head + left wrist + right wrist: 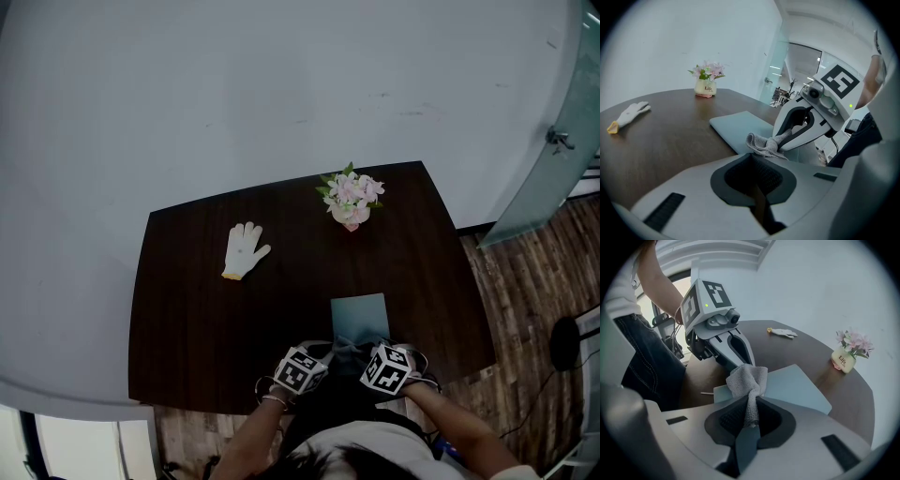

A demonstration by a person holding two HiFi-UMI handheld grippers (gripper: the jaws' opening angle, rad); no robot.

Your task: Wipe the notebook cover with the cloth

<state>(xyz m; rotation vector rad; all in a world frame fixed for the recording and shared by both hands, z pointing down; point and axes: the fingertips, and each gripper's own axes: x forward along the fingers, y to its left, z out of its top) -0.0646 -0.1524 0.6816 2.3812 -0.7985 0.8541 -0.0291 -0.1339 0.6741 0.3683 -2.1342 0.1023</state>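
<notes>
A pale blue-grey notebook (361, 314) (736, 125) (799, 387) lies flat near the front edge of a dark wooden table (206, 300). My right gripper (364, 353) (750, 416) hovers over its near end, shut on a crumpled grey cloth (748, 380) (761, 144) (349, 348) that bunches out past the jaws. My left gripper (326, 356) (757, 187) faces it from the left, its tips right at the cloth. Its jaws look shut with nothing seen between them.
A white work glove (244, 249) (628, 115) (783, 333) lies on the table's far left. A small pot of pink flowers (352, 199) (707, 79) (848, 350) stands at the far edge by the white wall. A glass partition (553, 141) rises at the right.
</notes>
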